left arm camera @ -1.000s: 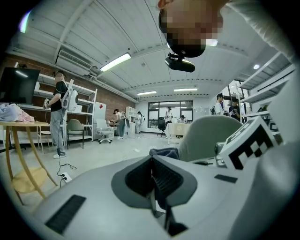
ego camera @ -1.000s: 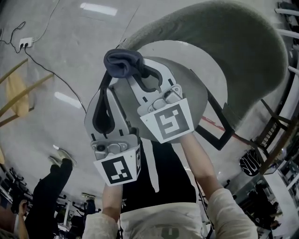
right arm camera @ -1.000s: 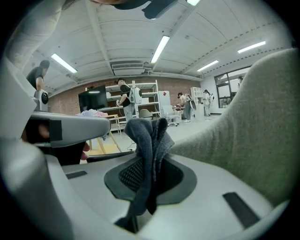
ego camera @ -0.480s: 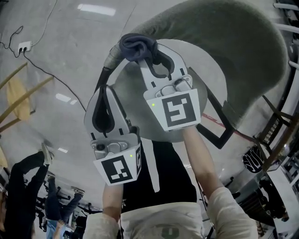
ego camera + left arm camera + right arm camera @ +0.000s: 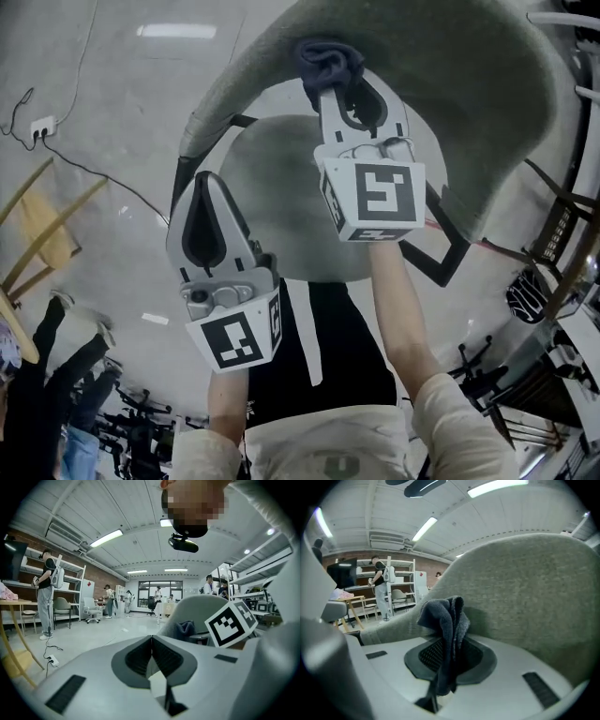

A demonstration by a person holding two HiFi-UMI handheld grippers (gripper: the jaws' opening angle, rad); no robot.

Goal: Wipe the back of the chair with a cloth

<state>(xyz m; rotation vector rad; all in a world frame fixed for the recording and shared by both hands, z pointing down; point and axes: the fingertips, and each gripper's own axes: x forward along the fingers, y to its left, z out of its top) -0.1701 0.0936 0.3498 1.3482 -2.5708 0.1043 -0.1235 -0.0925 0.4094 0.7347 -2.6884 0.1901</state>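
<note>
Pale polished floor [image 5: 103,112] backs the head view, which looks down on both tools and the curved grey fabric chair back [image 5: 469,103]. Only the left gripper view shows the long workshop beyond: white shelving [image 5: 75,581], a standing person [image 5: 47,585], ceiling strip lights [image 5: 108,537]. Only the right gripper view shows the grip itself: right gripper [image 5: 449,641] jaws closed on a dark blue-grey cloth [image 5: 447,620], its bunched top up against the chair back's fabric. Head view puts that cloth on the back's inner face, near the rim. Left gripper [image 5: 151,638] jaws meet with nothing between; I see it apart from the chair, lower left.
</note>
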